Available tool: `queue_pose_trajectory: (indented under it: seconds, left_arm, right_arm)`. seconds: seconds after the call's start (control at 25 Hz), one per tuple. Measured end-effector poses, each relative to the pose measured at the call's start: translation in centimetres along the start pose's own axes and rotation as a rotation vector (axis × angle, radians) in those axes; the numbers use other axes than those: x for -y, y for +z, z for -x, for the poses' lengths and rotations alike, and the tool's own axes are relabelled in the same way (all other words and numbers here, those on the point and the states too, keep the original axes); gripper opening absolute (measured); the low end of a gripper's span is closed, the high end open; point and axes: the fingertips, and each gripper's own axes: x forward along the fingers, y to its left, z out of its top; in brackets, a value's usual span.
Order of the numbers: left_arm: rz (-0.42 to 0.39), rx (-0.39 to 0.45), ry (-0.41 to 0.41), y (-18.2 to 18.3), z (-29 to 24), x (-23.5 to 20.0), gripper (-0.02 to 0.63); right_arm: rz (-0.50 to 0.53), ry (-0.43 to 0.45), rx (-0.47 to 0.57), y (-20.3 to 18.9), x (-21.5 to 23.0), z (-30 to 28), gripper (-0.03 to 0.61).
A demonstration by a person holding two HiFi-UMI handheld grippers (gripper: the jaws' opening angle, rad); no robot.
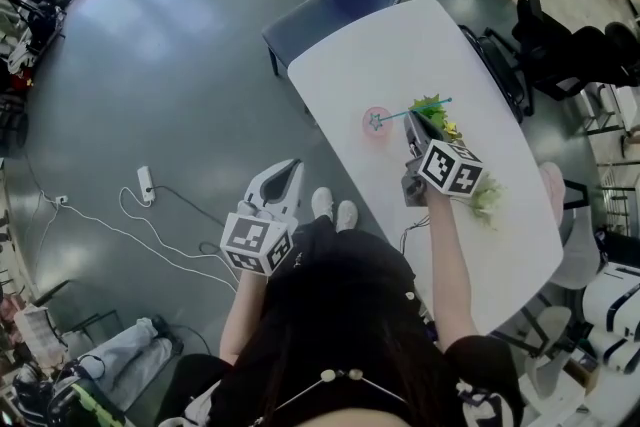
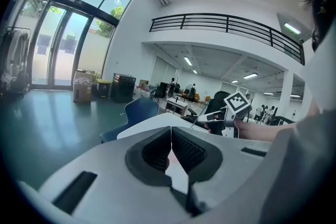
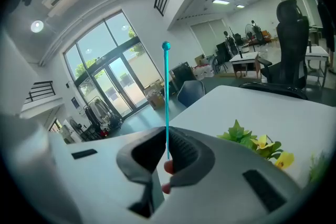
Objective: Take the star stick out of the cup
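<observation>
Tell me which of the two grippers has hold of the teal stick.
The right gripper: its jaws are shut on the stick, which rises straight up between them. The left gripper has its jaws together with nothing between them.

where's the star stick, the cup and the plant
star stick (image 3: 166, 97), right gripper view, middle of its teal shaft
cup (image 1: 366, 126), head view, its pink left rim
plant (image 3: 239, 132), right gripper view, a green leaf
</observation>
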Motion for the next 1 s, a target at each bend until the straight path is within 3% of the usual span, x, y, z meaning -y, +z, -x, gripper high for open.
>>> queue_pose_trajectory:
  seconds: [0.64, 1.0]
  left_arm:
    - [-0.022, 0.013, -0.05, 0.9, -1.1, 1.0, 0.008]
    - [-0.026, 0.013, -0.065, 1.0, -1.4, 1.0, 0.008]
  right_arm:
    - [0.108, 0.066, 0.228, 5.7, -7.2, 9.8, 0.018]
    - [0.196, 0.025, 0.282, 6.2, -9.4, 13.6, 0.014]
